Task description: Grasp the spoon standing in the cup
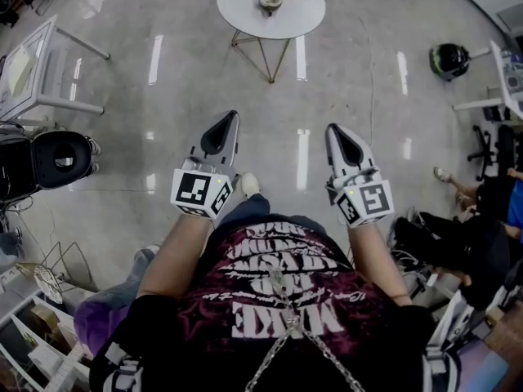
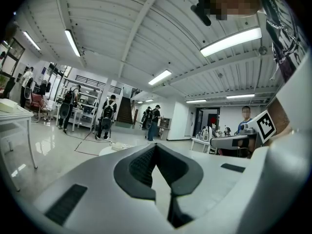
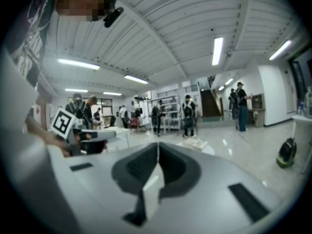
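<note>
Head view: left gripper (image 1: 228, 121) and right gripper (image 1: 334, 131) at centre frame, well apart from the round counter (image 1: 304, 16) at top, where the cup (image 1: 270, 2) stands; spoon too small to discern. Left gripper view: jaws together, empty. Right gripper view: likewise.

Shirt (image 1: 237, 296): "MAKE", upside down; rest illeg.

The left hand-held gripper (image 1: 228, 117) and the right hand-held gripper (image 1: 332, 129) are showing pale grey shells with black pads, each carrying a cube of black-and-white square markers. At twelve o'clock the round surface (image 1: 237, 11) is gleaming white on thin gold legs (image 1: 263, 55) over a glossy grey floor (image 1: 163, 96), with a pale cup (image 1: 270, 1) on it. The person's shirt (image 1: 278, 296) is showing black with maroon blotches and white lettering.
</note>
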The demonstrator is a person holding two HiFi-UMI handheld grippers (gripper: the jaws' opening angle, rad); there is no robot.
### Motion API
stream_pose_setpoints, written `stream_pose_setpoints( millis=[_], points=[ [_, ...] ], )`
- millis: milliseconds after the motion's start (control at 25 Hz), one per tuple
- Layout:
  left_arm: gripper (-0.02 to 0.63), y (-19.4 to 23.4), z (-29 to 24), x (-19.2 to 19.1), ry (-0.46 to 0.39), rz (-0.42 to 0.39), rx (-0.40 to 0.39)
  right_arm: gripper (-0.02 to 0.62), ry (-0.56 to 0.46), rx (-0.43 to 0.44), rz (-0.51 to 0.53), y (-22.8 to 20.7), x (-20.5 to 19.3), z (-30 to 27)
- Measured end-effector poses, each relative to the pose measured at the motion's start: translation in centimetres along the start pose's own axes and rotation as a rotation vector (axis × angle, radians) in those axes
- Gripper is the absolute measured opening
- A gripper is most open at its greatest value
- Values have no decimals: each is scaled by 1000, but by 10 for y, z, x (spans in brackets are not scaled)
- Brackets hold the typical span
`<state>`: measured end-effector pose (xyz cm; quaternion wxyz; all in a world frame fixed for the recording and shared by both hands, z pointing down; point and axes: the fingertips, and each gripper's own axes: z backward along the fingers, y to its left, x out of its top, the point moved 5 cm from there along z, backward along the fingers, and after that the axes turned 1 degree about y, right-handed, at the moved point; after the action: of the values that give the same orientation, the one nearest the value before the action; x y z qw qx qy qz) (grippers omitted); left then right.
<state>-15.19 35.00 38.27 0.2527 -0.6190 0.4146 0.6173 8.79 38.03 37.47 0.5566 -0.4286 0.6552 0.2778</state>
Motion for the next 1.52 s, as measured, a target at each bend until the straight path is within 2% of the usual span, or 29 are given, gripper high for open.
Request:
stream_pose_setpoints(
  millis=[240, 400, 760, 1080, 1520],
  points=[
    [25, 26, -8, 11, -26, 10, -13, 34, -36, -21, -19, 8, 19, -23],
    [25, 33, -15, 14, -37, 23, -22, 34, -40, -34, 12, 9, 29, -27],
    [25, 50, -43, 28, -67, 25, 17, 34, -53, -51, 16, -29, 40, -50],
    [25, 62, -75, 30, -45, 49, 24, 34, -51, -26, 42, -48, 49, -83],
    [25, 64, -117, 25, -10, 22, 15, 34, -20, -16, 28, -79, 40, -100]
  ],
)
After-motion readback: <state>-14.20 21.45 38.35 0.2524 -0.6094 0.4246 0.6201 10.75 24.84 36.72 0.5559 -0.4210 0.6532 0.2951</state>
